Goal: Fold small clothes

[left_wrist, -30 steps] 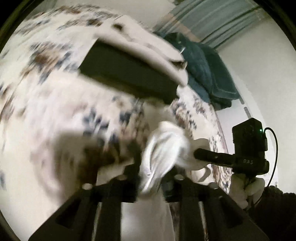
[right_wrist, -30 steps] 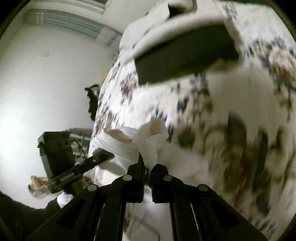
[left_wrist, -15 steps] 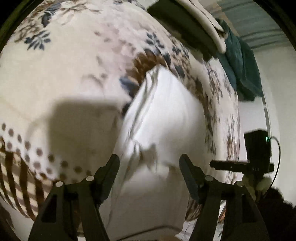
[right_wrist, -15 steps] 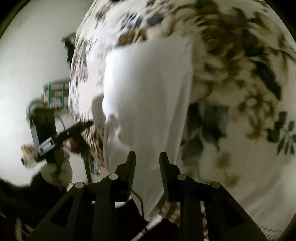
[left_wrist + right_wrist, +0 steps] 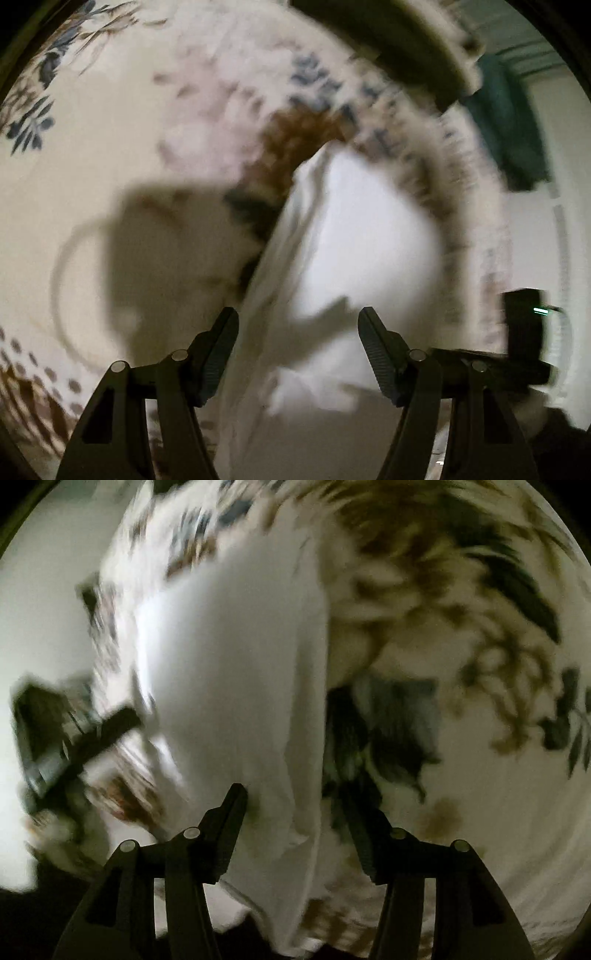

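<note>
A small white garment [image 5: 354,236] lies spread flat on the floral bedspread [image 5: 110,129]; it also shows in the right wrist view [image 5: 236,672]. My left gripper [image 5: 297,325] is open and empty, just above the garment's near left edge. My right gripper [image 5: 295,805] is open and empty over the garment's near right edge. The right gripper shows at the right of the left wrist view [image 5: 517,339], and the left gripper at the left of the right wrist view [image 5: 74,734]. Both views are motion-blurred.
A dark folded item under a pale cloth [image 5: 399,40] lies at the far end of the bed. A dark green garment [image 5: 513,122] is heaped beside it. The bedspread [image 5: 461,646] stretches to the right. A white wall [image 5: 44,609] is past the bed's edge.
A second ago both grippers were shut on bunched white cloth held up. They lowered it, let go and opened; the garment now lies flat and the jaws have widened further.
</note>
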The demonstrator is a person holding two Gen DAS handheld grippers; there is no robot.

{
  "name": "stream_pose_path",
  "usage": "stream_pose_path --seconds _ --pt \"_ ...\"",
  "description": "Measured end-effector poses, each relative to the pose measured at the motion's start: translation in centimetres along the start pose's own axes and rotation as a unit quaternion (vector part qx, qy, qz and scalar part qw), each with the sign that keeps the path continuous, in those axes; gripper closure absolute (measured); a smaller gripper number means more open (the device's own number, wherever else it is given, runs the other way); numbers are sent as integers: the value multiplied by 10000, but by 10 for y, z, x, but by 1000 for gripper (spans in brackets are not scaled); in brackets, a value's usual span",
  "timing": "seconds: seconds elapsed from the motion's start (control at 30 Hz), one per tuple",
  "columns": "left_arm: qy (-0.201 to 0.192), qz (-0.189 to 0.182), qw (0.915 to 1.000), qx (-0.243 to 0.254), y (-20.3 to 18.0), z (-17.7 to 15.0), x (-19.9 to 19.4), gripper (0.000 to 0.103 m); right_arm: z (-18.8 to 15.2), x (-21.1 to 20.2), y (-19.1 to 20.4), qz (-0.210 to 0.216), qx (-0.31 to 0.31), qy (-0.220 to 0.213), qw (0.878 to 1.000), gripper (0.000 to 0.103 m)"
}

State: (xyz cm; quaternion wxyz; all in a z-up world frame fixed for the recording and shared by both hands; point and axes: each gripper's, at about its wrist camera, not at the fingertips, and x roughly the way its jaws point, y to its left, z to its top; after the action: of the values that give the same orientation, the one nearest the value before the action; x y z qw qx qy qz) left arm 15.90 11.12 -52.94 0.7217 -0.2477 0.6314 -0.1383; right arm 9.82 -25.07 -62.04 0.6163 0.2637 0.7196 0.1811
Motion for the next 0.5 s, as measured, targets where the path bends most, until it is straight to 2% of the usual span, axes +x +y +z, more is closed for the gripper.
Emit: stream_pose_path --seconds 0.07,0.17,0.2,0.27,0.33,0.4,0.47,0.5 --pt "-166 -358 9992 -51 6 14 -8 35 13 -18 -19 351 349 -368 9981 45" --pt "-284 -886 9954 -212 16 44 2 33 46 -29 -48 1024 823 -787 9882 34" --pt "-206 -1155 9927 -281 19 55 14 33 57 -26 -56 1275 979 -819 9836 34" --pt "-34 -1454 9888 -343 20 72 39 33 76 -13 -69 1787 1249 -704 9734 34" --pt "196 -1573 9871 -216 15 84 66 33 88 1 -74 2310 1367 -515 9619 34" --pt "221 -1649 9861 -45 7 85 73 33 97 11 -75 2360 1274 -425 9624 34" --pt "70 -1644 9863 151 -3 84 72 36 101 14 -72 2328 1117 -445 9651 36" --pt "-49 -1597 9868 262 -8 83 70 45 102 13 -70 2326 1059 -518 9654 41"
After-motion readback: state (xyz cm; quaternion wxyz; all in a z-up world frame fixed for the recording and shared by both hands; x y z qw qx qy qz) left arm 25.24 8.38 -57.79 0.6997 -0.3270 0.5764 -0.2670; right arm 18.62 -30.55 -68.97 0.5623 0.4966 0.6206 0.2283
